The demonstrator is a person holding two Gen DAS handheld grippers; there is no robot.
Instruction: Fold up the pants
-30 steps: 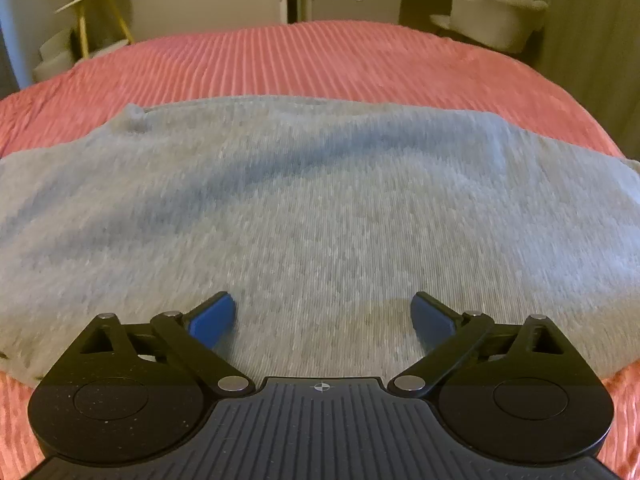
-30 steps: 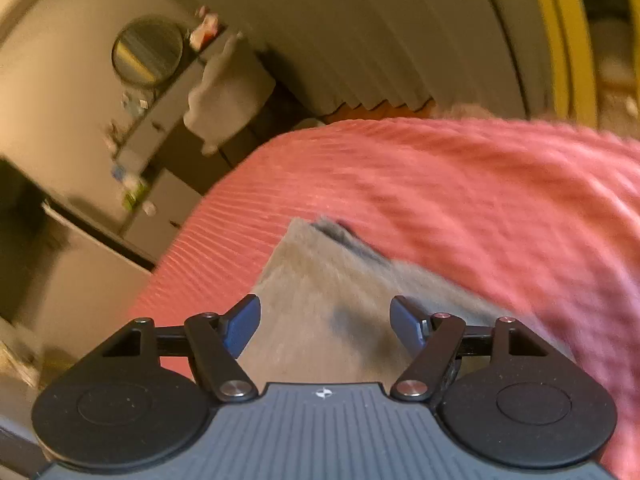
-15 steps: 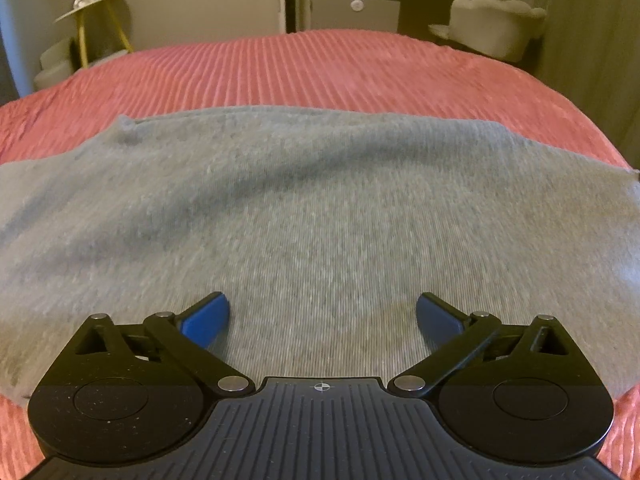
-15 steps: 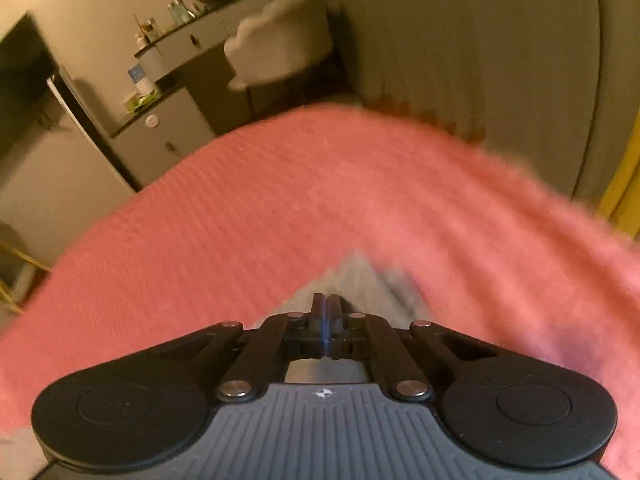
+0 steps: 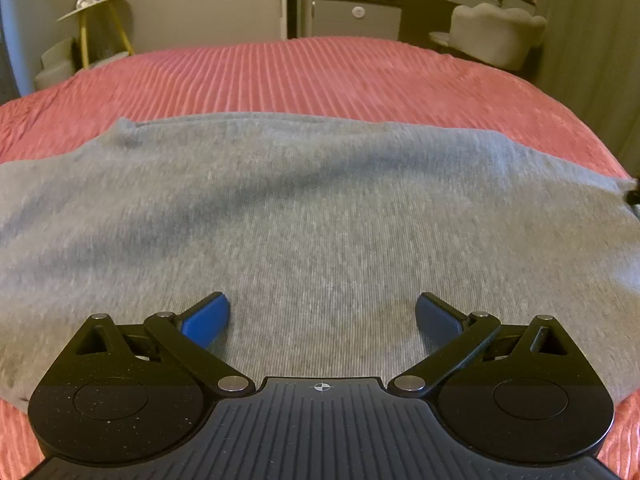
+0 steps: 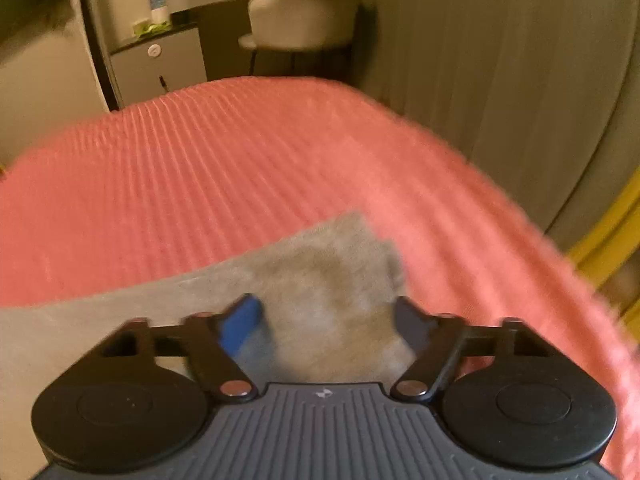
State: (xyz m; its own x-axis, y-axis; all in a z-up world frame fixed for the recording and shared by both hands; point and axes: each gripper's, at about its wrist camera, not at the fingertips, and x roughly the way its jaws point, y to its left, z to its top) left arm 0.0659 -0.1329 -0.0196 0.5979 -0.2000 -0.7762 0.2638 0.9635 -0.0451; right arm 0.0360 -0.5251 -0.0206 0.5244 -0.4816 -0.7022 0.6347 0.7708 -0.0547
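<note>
The grey pants (image 5: 304, 216) lie spread flat across the pink ribbed bedspread (image 5: 320, 76), reaching from the left edge of the left wrist view to its right edge, with a soft dark crease running on a slant through the middle. On the left, the left gripper (image 5: 322, 316) hangs just above the near part of the cloth with its fingers (image 5: 208, 316) spread wide and nothing between them; whether the tips touch the fabric cannot be told. Further right, the right gripper (image 6: 326, 322) sits over the end of the pants (image 6: 320, 280), where a corner of the grey cloth juts onto the bedspread (image 6: 200, 160). Its fingers (image 6: 240, 326) are opening, blurred with motion, with cloth lying beneath and between them but not pinched. Judging from this, a fold has yet to be taken. The risk is that the right fingers close on only the top layer at that corner, so the layers slide apart as the end is carried over. The knit looks limp and may sag or drag on the ribbed bedspread, skewing the fold. If the left gripper does not pin or lift its side in step, the slanted crease could get folded in.
</note>
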